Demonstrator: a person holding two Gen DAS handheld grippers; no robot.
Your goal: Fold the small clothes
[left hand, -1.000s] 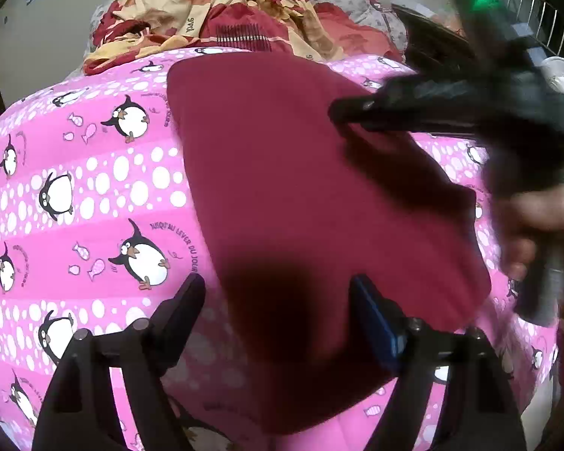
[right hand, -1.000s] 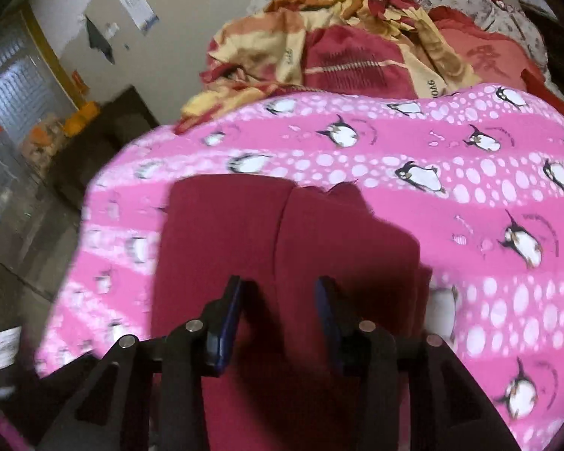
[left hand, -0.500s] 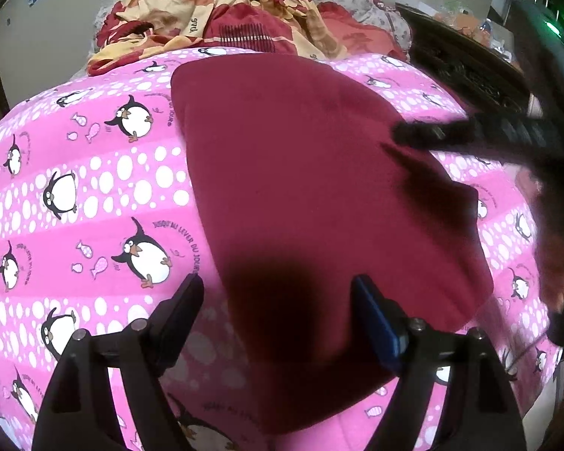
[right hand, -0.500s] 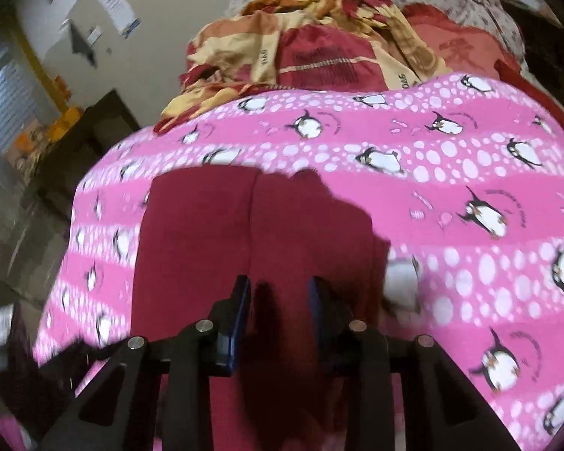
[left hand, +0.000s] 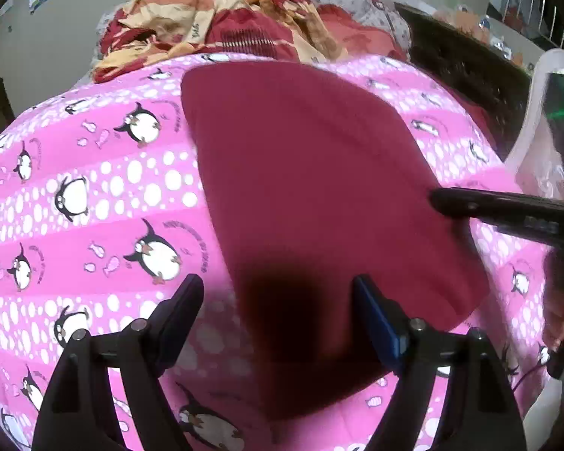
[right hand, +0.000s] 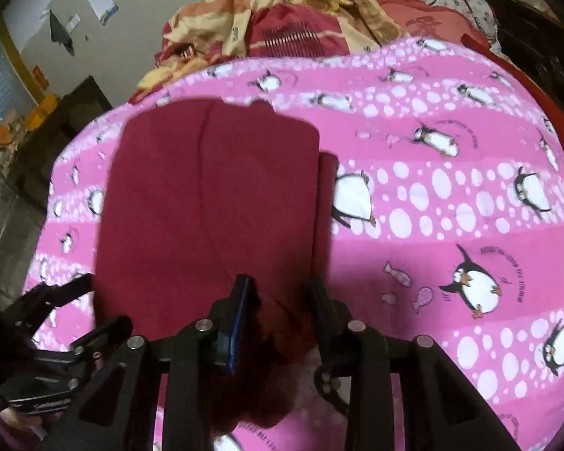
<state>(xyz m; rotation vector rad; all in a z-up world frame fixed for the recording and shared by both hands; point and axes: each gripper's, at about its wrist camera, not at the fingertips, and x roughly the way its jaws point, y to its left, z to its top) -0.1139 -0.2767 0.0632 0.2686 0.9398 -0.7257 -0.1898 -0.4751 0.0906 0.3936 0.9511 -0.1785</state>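
A dark red garment (left hand: 312,195) lies folded flat on a pink penguin-print blanket (left hand: 94,195). It also shows in the right wrist view (right hand: 206,206), with a fold seam down its middle. My left gripper (left hand: 278,312) is open, its fingers held above the garment's near edge. My right gripper (right hand: 280,300) is partly open over the garment's near right corner, with cloth bunched between its fingers. In the left wrist view the right gripper (left hand: 500,214) reaches in from the right at the garment's right edge.
A crumpled pile of red and yellow bedding (right hand: 282,26) lies at the far end of the blanket (right hand: 432,188). Dark furniture (left hand: 466,64) stands at the right, and a white plastic bag (left hand: 537,143) is beside it.
The right gripper has drawn back across the garment toward its right edge. The left gripper has stayed open in place.
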